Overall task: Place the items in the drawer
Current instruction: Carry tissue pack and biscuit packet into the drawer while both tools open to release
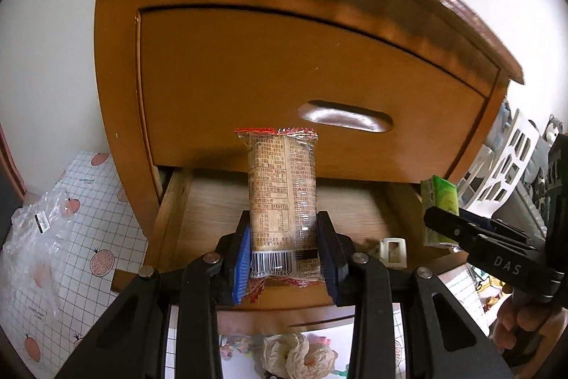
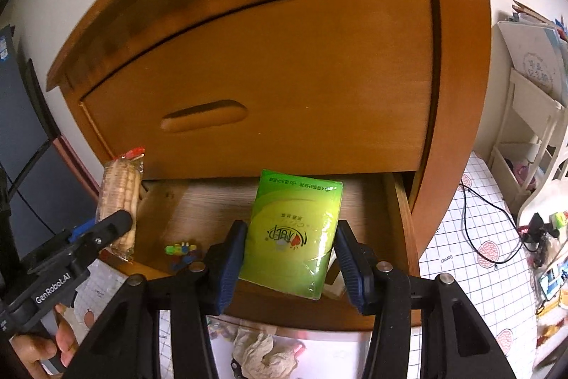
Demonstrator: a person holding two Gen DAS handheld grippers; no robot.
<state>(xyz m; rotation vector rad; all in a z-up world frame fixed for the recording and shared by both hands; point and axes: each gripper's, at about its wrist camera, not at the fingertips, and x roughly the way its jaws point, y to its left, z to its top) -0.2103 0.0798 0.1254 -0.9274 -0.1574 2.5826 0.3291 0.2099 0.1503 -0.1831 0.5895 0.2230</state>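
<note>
A wooden cabinet has its lower drawer (image 1: 213, 201) (image 2: 198, 201) pulled open, pale wood bottom showing. My left gripper (image 1: 285, 251) is shut on a clear-wrapped biscuit packet (image 1: 282, 187) with red ends, held upright over the drawer; that packet (image 2: 119, 198) shows at the left in the right wrist view. My right gripper (image 2: 289, 254) is shut on a green tissue pack (image 2: 296, 229), held above the drawer's right half; the same pack (image 1: 438, 212) appears at the right in the left wrist view.
Small coloured bits (image 2: 181, 251) and a white clip (image 1: 392, 251) lie inside the drawer. The closed upper drawer (image 1: 319, 87) hangs just above. A crumpled cloth (image 1: 296, 356) and tiled floor mat (image 1: 88, 219) lie below. White shelving (image 2: 532, 116) and cables (image 2: 472, 222) stand at the right.
</note>
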